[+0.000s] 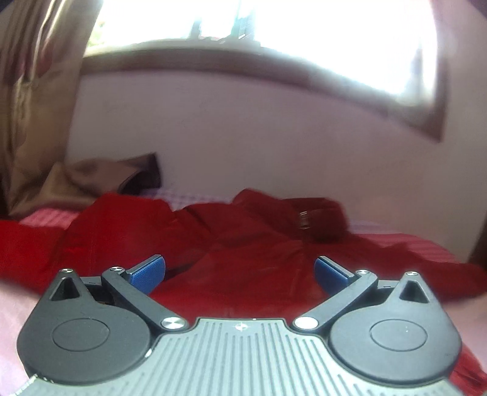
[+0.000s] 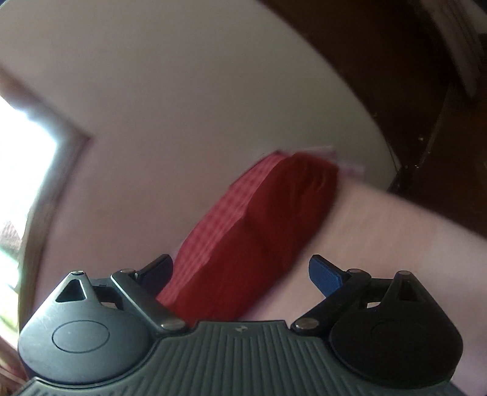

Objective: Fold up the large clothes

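A large red garment [image 1: 237, 243] lies rumpled on the bed, spread across the left wrist view, with a dark buckle or label near its far right. My left gripper [image 1: 240, 271] is open and empty, low over the garment's near part, its blue pads [image 1: 147, 274] wide apart. In the blurred right wrist view a red cloth piece [image 2: 274, 219] lies on a red checked sheet [image 2: 219, 219]. My right gripper [image 2: 240, 271] is open and empty just before that cloth.
A pink striped bedsheet [image 1: 48, 217] covers the bed. A pale wall [image 1: 243, 137] and a bright window [image 1: 274, 27] stand behind. Brown curtains [image 1: 33, 91] hang at the left. Dark wooden furniture [image 2: 426, 91] stands at the right in the right wrist view.
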Available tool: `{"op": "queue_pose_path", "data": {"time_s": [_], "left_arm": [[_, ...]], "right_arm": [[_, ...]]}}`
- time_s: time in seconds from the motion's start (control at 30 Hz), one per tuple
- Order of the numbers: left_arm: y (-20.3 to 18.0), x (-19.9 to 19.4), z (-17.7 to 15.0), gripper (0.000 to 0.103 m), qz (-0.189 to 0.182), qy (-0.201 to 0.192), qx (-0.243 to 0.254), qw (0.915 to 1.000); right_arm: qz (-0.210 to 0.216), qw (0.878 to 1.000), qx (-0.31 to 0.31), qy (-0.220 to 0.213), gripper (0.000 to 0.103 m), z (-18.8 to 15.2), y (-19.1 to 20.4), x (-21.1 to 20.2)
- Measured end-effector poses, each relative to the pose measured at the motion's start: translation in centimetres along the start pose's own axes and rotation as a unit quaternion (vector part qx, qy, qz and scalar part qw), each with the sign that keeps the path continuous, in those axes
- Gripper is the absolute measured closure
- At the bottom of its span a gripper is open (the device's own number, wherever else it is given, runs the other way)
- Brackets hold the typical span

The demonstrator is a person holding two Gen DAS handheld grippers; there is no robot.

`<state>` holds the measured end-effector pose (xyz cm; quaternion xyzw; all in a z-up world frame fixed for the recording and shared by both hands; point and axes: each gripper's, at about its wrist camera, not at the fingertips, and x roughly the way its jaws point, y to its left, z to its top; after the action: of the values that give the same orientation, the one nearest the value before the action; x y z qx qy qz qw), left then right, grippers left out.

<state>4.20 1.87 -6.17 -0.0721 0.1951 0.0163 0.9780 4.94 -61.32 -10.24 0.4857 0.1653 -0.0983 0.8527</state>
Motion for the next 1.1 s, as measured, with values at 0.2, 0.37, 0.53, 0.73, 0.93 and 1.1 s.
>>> {"op": "queue_pose_path", "data": {"time_s": [0.2, 0.37, 0.53, 0.73, 0.93, 1.1], "left_arm": [[2.0, 1.9, -2.6, 0.000, 0.035, 0.028, -0.018, 0.9988], [2.2, 2.7, -3.4, 0.000, 0.034, 0.041, -0.018, 0.9984], [1.8, 3.2, -4.0, 0.000, 0.035, 0.053, -0.004, 0.9979], [2.3, 4.0, -4.2, 0.000, 0.036, 0.072, -0.020, 0.9966], [2.2, 4.0, -4.2, 0.000, 0.036, 0.074, -0.023, 0.9964], [2.4, 4.0, -4.1, 0.000, 0.031, 0.072, -0.031, 0.9964]], "right_arm": [[-0.037, 0.999, 0.037, -0.006, 0.006, 2.6, -3.1, 4.4], [-0.035, 0.998, 0.039, -0.025, 0.006, 3.3, -3.6, 6.4], [-0.042, 0.999, 0.002, -0.031, 0.014, 3.3, -3.0, 8.6], [-0.062, 0.998, -0.023, 0.003, 0.081, 3.3, -3.0, 10.4], [-0.017, 0.999, -0.002, -0.034, 0.091, 4.0, -2.5, 8.6], [0.057, 0.997, -0.017, -0.058, 0.091, 4.6, 3.1, 5.7]]}}
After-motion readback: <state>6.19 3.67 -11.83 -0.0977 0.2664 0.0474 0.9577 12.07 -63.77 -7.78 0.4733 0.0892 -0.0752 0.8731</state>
